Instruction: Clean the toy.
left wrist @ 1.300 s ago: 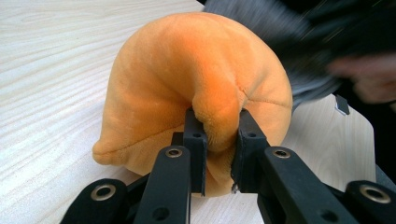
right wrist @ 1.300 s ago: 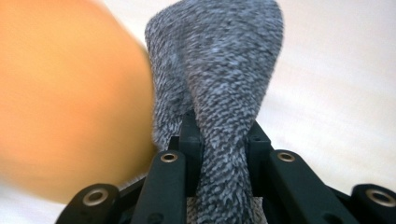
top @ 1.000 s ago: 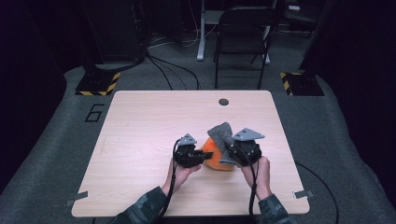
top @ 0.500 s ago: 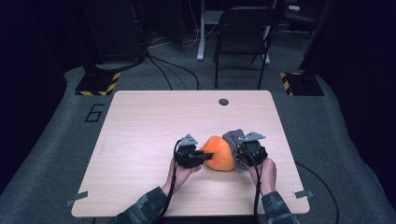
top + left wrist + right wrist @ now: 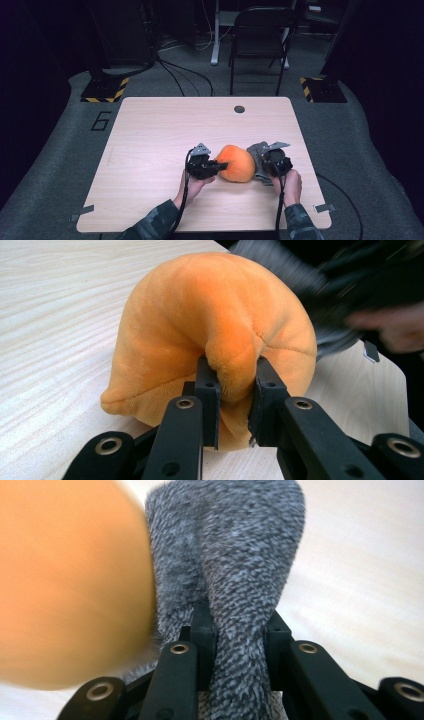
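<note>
at a light wooden table (image 5: pixel 150 150), the left gripper (image 5: pixel 232 390) pinches a fold of an orange plush toy (image 5: pixel 210 330), which lies near the table's front edge between the two hands. the right gripper (image 5: pixel 239 625) clamps a grey knitted sock (image 5: pixel 240 555), pressed against the plush toy's right side.

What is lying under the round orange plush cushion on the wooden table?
The round orange plush cushion rests on the pale wooden table. Beside it, grey knitted cloth shows; whether the cloth continues beneath the cushion is hidden.
</note>
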Available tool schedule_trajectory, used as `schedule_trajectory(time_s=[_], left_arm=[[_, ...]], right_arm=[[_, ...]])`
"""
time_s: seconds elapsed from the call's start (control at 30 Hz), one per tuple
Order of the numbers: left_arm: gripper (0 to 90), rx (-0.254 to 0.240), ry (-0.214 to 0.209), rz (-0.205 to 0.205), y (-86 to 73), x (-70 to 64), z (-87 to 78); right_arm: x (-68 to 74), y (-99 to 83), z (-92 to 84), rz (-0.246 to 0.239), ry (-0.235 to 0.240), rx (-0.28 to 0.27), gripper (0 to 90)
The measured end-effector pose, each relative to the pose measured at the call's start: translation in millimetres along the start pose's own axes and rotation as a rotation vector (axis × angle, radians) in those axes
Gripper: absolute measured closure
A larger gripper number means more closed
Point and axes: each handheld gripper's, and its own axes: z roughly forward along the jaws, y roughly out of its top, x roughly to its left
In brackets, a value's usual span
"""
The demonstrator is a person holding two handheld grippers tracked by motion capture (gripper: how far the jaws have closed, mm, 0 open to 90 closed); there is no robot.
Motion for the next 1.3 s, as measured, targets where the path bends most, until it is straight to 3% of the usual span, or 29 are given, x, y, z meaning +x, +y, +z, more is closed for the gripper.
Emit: schedule_trajectory(time_s=[0.07,0.17,0.27,0.33,0.43,0.53,0.63,0.7,0.8,0.87,0.93,1.0,1.03,1.1,1.2,1.3], left_arm=[[77.2,-0.001,0.001,0.001,-0.1,-0.1,0.0],[76.8,-0.002,0.003,0.004,-0.1,-0.1,0.2],[75.8,-0.002,0.005,-0.001,-0.3,0.4,0.2],[73.9,0.007,0.011,0.001,-0.9,1.4,0.9],[68.2,0.003,0.011,0.019,-0.5,3.2,0.9],[55.5,-0.002,0.006,0.053,2.0,3.3,-2.2],[43.5,0.004,0.018,0.112,4.2,5.3,-5.6],[37.4,0.022,0.029,0.126,3.6,8.7,-5.7],[31.1,0.019,0.005,0.127,0.6,17.4,-3.4],[30.8,0.017,-0.013,0.154,-0.9,18.7,-0.4],[29.7,0.023,-0.042,0.207,-1.1,18.9,2.5],[29.4,0.041,-0.034,0.245,-2.3,16.6,6.3],[29.5,0.041,-0.031,0.259,-3.1,15.9,8.0],[30.4,0.04,-0.027,0.268,-4.4,14.7,10.2],[39.3,0.033,-0.01,0.29,-6.3,13.2,12.5],[53.9,0.023,0.004,0.302,-8.8,11.8,15.0]], right_arm=[[3.5,9.8,-24.6,0.01,0.026,-0.075,74.6],[19.9,20.9,-46.5,-0.036,0.057,-0.163,74.7],[40.8,22.3,-39.0,-0.083,0.075,-0.136,74.8],[49.6,17.5,-23.3,-0.118,0.04,-0.101,75.3],[47.7,14.9,-13.3,-0.128,0.042,-0.108,75.5],[44.8,14.6,-14.0,-0.112,0.051,-0.107,75.6],[42.9,14.6,-12.6,-0.117,0.046,-0.111,75.6],[41.5,14.5,-11.7,-0.113,0.043,-0.11,75.6],[39.3,14.3,-10.8,-0.106,0.043,-0.107,75.6],[38.7,14.6,-10.5,-0.109,0.046,-0.106,75.6],[38.5,14.6,-10.1,-0.107,0.047,-0.104,75.6],[39.0,14.2,-9.7,-0.086,0.042,-0.102,75.6],[37.3,14.2,-8.8,-0.105,0.048,-0.11,75.6],[37.2,13.7,-8.2,-0.098,0.049,-0.105,75.6],[36.6,13.2,-7.5,-0.093,0.05,-0.103,75.7],[36.0,12.6,-6.2,-0.088,0.048,-0.106,75.7]])
